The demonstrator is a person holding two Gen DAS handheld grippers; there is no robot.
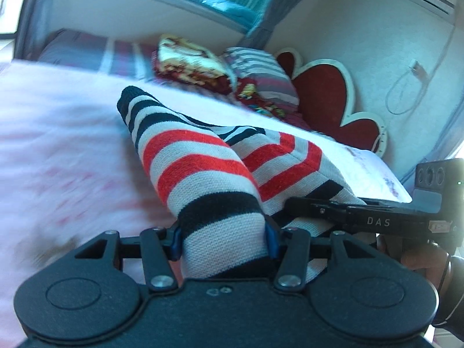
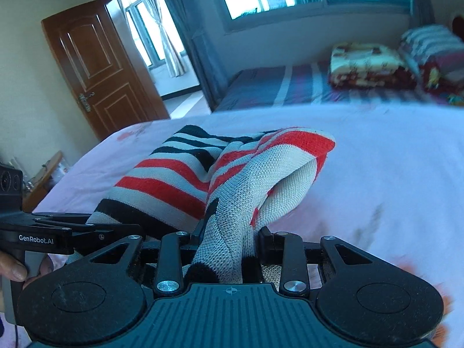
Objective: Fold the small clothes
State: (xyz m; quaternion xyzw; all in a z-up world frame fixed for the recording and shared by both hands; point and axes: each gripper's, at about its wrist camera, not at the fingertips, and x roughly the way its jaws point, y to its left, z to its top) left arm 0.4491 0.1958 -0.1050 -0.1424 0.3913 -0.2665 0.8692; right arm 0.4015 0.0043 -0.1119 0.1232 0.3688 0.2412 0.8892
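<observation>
Left gripper [image 1: 223, 239] is clamped on a bunched edge of a striped knit garment [image 1: 188, 156], red, black & grey-white bands; right gripper [image 2: 229, 243] pinches another bunch of the same garment [image 2: 179, 179] just beside it, so both are grasping cloth, neither released. The two tools sit close side by side, each visible at the edge of the other's view. The garment runs forward from the jaws, rumpled and partly lifted, its far end drooping onto the pale pink bedspread [image 1: 58, 121] ahead. Risks, as a guess: the grips look like loose wads, not flat corners, so a tug could let the knit slip out of one side; the far end dragging on the bedspread could bunch or twist, giving a crooked fold; w/ the tools this near each other, they might knock together. Background is smeared, so edges on the bedspread are hard to judge. Further ahead, well apart from the garment: a folded patterned blanket [image 2: 368, 63], striped pillows [image 1: 261, 72], a red heart-shaped headboard [image 1: 322, 90]. Off to the left of the right gripper, a brown door [image 2: 95, 66] stands open. Nothing lies directly in the way.
</observation>
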